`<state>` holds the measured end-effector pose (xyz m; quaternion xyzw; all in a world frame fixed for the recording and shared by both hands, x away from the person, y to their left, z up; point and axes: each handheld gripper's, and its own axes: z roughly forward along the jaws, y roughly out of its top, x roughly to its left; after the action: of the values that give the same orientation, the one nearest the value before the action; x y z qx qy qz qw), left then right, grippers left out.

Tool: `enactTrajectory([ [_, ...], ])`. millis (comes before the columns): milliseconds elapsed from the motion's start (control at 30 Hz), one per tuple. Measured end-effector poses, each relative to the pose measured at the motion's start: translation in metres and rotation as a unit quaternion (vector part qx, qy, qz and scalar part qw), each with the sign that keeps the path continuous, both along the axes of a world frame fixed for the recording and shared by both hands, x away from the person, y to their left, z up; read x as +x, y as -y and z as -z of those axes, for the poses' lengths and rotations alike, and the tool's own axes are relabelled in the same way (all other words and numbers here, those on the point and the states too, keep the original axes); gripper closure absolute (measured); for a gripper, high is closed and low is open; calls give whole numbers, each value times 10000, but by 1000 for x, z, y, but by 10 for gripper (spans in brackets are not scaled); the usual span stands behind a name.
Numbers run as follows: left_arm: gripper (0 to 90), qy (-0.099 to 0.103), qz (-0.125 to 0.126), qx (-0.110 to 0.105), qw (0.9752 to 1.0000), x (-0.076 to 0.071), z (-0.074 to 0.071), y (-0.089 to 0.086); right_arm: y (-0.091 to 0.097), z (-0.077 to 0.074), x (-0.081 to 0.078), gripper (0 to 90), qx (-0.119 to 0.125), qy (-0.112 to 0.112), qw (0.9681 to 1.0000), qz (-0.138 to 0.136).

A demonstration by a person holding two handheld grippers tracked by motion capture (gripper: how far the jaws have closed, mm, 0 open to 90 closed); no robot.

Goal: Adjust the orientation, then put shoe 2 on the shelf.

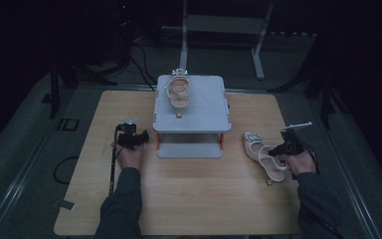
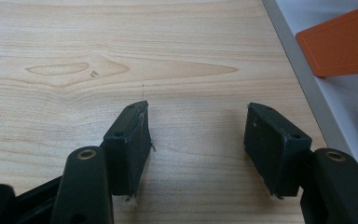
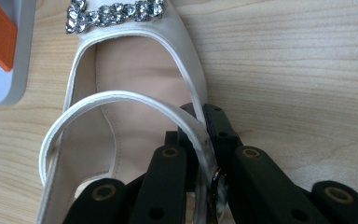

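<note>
right claw (image 3: 205,140) pinches the sandal strap (image 3: 121,100) (left claw (image 2: 196,140) spread over bare table (image 2: 121,46)).

The left gripper (image 2: 196,135) holds its two black jaws apart over the pale wooden tabletop (image 2: 121,56), nothing between them. At upper right lies a grey shelf base (image 2: 349,107) with an orange support (image 2: 342,42).

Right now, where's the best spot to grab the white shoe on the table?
Probably the side rim by the ankle strap, from the heel end: the white sandal lies flat, and that thin edge fits between jaws. The right gripper is already shut there.
</note>
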<state>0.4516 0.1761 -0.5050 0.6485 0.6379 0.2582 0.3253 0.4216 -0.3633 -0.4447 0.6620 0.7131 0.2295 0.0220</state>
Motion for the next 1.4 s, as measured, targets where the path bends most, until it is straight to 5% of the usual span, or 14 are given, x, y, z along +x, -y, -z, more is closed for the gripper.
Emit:
enactTrajectory([
  [333, 408, -11, 6, 66, 10000, 0, 0, 1, -1, -5, 0, 873, 299, 4, 9993, 237],
  [767, 405, -18, 19, 148, 9999, -1, 0, 4, -13, -32, 10, 872, 599, 209, 9970, 439],
  [1400, 406, -43, -40, 314, 9995, 0, 0, 7, -26, -92, 32, 872, 741, 648, 9928, 682],
])
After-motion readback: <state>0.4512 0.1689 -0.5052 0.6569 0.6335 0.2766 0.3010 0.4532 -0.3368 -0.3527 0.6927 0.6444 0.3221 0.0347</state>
